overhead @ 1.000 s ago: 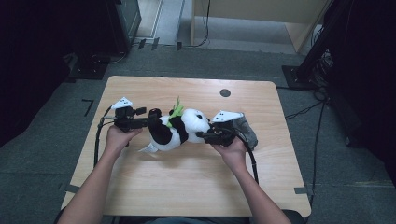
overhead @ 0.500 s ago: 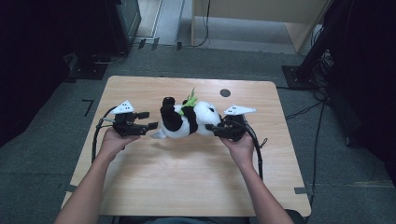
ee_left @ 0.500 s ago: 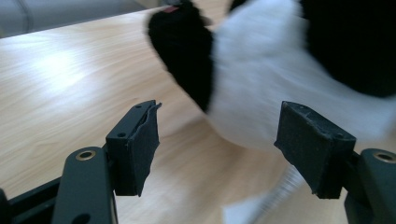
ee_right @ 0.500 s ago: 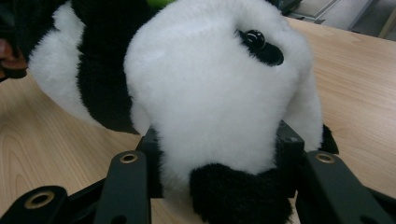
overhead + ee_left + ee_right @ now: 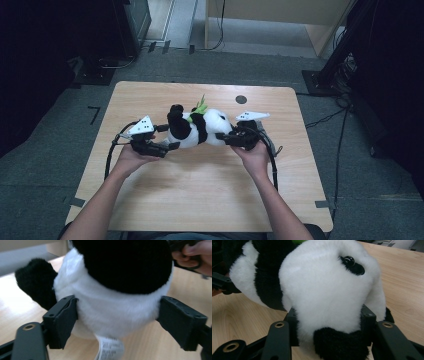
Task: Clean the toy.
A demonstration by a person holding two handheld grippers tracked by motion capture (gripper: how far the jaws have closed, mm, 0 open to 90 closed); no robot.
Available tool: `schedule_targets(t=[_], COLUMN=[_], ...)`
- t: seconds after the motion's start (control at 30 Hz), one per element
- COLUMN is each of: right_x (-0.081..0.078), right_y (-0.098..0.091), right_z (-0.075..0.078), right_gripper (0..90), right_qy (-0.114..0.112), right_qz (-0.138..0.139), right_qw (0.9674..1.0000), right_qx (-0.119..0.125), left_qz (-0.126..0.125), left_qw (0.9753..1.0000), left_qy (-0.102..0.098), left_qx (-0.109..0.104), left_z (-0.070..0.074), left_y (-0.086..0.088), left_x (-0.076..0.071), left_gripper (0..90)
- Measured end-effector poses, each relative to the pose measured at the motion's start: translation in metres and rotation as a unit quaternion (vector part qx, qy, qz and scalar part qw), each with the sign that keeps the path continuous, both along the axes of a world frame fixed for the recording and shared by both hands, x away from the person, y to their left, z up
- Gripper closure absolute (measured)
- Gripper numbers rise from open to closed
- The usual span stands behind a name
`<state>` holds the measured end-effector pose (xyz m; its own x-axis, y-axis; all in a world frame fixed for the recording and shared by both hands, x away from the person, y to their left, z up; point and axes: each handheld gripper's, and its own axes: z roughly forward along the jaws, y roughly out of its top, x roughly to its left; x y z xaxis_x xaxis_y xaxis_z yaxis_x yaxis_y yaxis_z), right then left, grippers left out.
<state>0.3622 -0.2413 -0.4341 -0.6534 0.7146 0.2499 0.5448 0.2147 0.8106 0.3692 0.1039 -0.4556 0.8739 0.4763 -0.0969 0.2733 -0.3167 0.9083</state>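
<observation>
A: So, where's the plush panda (image 5: 197, 127) now?

B: Lying on its side mid-worktop (image 5: 200, 200), just this side of the round dark hole (image 5: 241, 99). The right gripper (image 5: 226, 138) is clamped on its head. The left gripper (image 5: 167, 137) straddles its white rump; its jaws have just been opening, and the left-gripper view shows the pads (image 5: 65, 317) beside the fur, barely touching if at all.

A: Which step, then?

B: Looks like the left is letting go or regripping. Next, it should either back clear of the black leg (image 5: 37, 280) or close squarely on the rump, avoiding the tag (image 5: 108, 348).
</observation>
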Motion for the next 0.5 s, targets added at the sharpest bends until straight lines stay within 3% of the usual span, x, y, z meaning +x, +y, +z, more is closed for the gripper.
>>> schedule_targets(t=[0.27,0.37,0.5], right_x=[-0.002,-0.002,-0.002], right_y=[0.015,0.018,0.017], right_z=[-0.003,-0.004,-0.006], right_gripper=[52.6,52.8,52.8], right_qy=[0.026,0.034,0.042], right_qz=[0.012,0.013,0.006], right_qw=[0.9996,0.9993,0.9991], right_qx=[-0.002,-0.001,0.000], left_qz=[0.026,0.033,0.046], left_qw=[0.9996,0.9993,0.9988], left_qy=[0.001,-0.001,-0.009], left_qx=[0.014,0.015,0.015], left_z=[-0.006,-0.007,-0.009], left_y=[-0.011,-0.011,-0.013], left_x=[0.005,0.006,0.003], left_gripper=[0.0,1.5,14.1])
